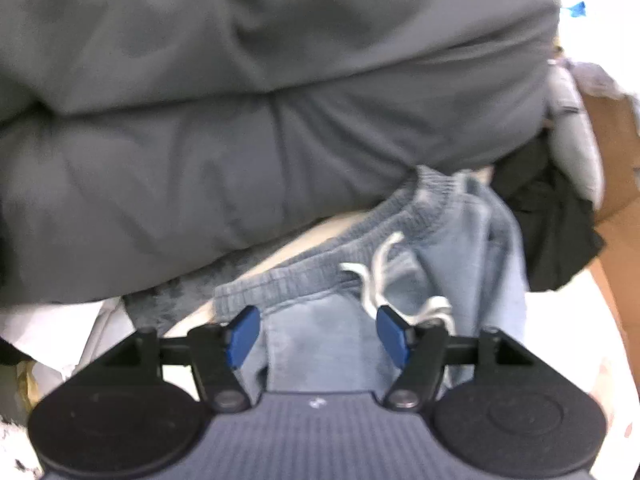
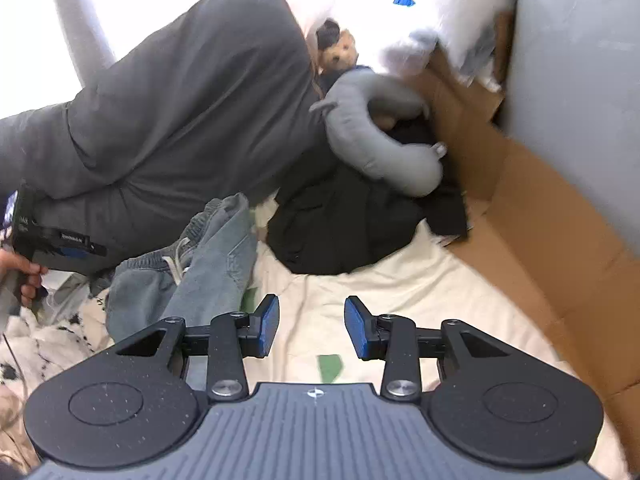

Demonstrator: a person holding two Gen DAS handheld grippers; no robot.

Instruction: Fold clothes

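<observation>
Hardly any writing can be read here. In the right wrist view a small black label with pale lettering sits on the other gripper's body at the left edge, held in a hand, but the letters are too small and blurred to make out. A tiny pale emblem is stamped on the ridged grey housing of the near gripper, a mark and not words, and the left wrist view shows the same sort of emblem.

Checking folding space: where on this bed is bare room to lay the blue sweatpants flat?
Free: the cream sheet between the blue sweatpants, black garment and cardboard box. Crowded: along the grey pillow and neck pillow.
</observation>
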